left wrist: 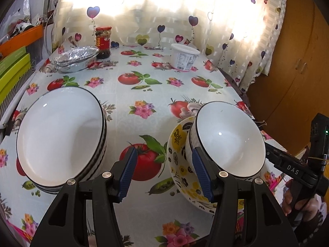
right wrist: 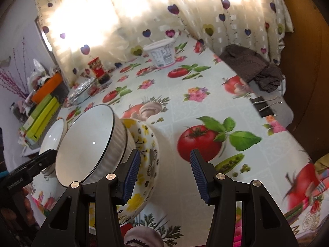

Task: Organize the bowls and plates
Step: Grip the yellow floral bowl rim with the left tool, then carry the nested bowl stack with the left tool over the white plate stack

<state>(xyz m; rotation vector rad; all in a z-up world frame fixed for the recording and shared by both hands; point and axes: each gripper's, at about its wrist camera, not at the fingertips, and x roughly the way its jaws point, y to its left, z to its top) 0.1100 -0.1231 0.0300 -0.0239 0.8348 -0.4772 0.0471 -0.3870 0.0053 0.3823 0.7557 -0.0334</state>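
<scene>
A white ribbed bowl (left wrist: 228, 142) with a black rim leans tilted inside a yellow flowered bowl (left wrist: 181, 164) on the right of the table. A stack of white black-rimmed bowls (left wrist: 59, 135) stands on the left. My left gripper (left wrist: 164, 170) is open between them, over bare tablecloth, its right pad close beside the ribbed bowl's outer wall. In the right wrist view the ribbed bowl (right wrist: 90, 144) and the flowered bowl (right wrist: 144, 164) lie to the left. My right gripper (right wrist: 164, 173) is open with only tablecloth between its pads. A hand holds it at the right edge of the left wrist view.
At the back stand foil trays (left wrist: 76, 58), a red-lidded jar (left wrist: 103, 41) and a white tub (left wrist: 184, 56) against the heart-print curtain. Green boxes (left wrist: 12, 70) line the left edge. A dark cloth (right wrist: 253, 68) and binder clips (right wrist: 265, 105) lie at the table's right edge.
</scene>
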